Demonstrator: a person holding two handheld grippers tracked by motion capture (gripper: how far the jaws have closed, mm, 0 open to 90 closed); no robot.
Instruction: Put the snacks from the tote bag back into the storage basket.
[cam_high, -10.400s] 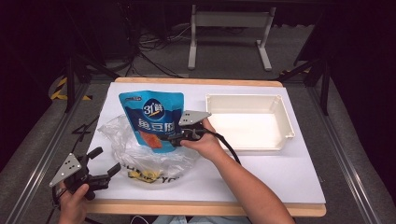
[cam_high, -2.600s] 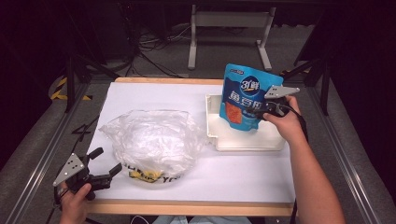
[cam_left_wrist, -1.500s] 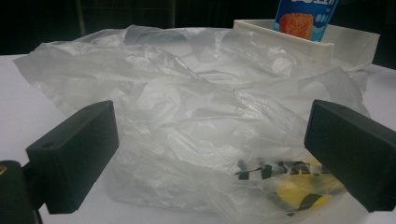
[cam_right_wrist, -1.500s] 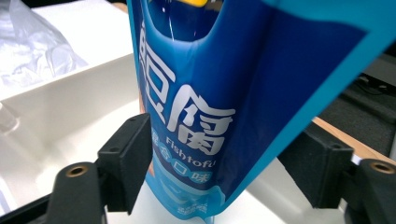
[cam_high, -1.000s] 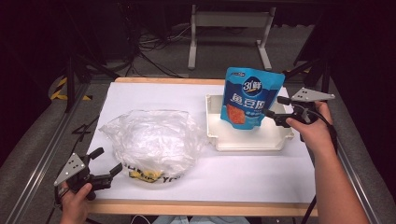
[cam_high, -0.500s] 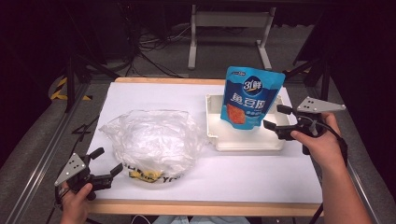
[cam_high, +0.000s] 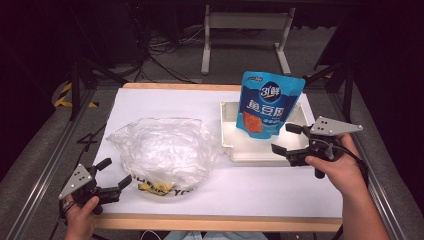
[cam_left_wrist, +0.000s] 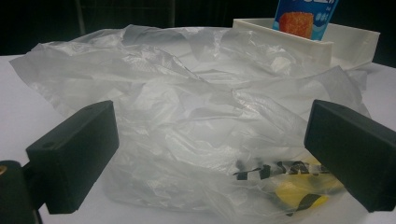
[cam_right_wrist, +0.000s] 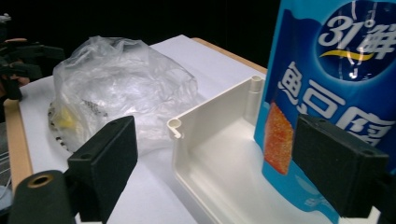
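Blue pouch (cam_high: 270, 103) is stood upright in the white tray (cam_high: 231, 142), long axis vertical; both grippers' fingers are held open, the right gripper (cam_high: 288, 140) having just been opening, nothing between.

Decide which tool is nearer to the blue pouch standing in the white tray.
Right. The right tool is open beside the tray, just off the blue pouch. The left tool sits at the table's near left corner, beyond the plastic bag.

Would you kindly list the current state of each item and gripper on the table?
Blue snack pouch: upright in the tray, released.
White plastic tray: open-topped, flat on the table.
Clear plastic bag: crumpled, lying on the table, untouched.
Right gripper: open, jaws just opened, nothing between them.
Left gripper: open, beside the bag.
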